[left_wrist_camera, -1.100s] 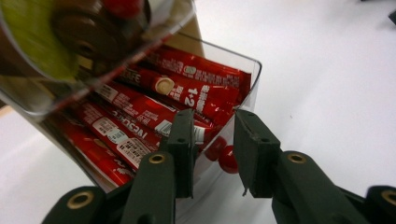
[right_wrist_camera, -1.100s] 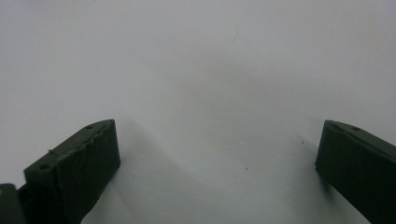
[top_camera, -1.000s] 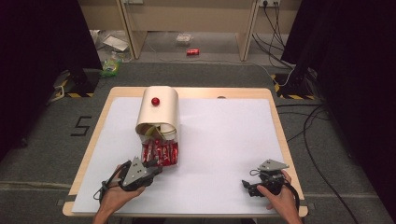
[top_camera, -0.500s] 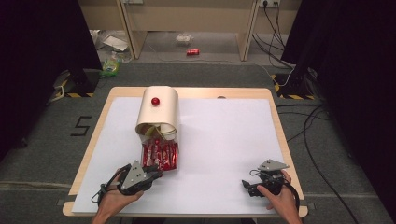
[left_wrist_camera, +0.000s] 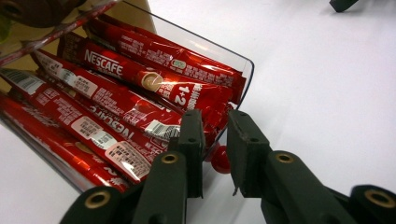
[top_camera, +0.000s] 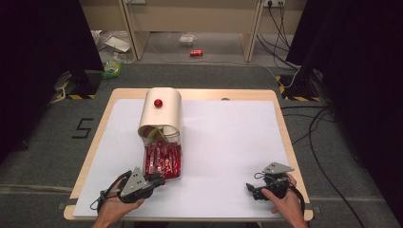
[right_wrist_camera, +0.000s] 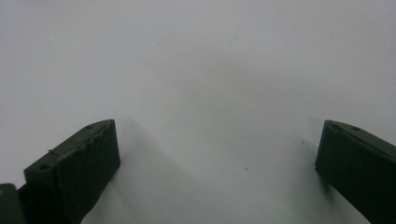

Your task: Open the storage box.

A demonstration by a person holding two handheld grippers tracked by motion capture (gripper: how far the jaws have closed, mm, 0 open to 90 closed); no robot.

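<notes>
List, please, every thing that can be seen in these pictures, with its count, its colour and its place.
Table: one, light wood with a white sheet on top, in the middle of the room.
Container: one, cream, with a red knob, lying on its side on the left half of the table.
Clear tray: one, transparent, pulled out of the container toward the person.
Coffee stick packets: many, exact count unclear, red, packed in the clear tray.
Red knob: one, at the tray's near end, between the left gripper's jaws.
Red can: one, on the floor beyond the table.
Left gripper: black, jaws just closing around the knob.
Right gripper: black, open, near the table's right front.
</notes>
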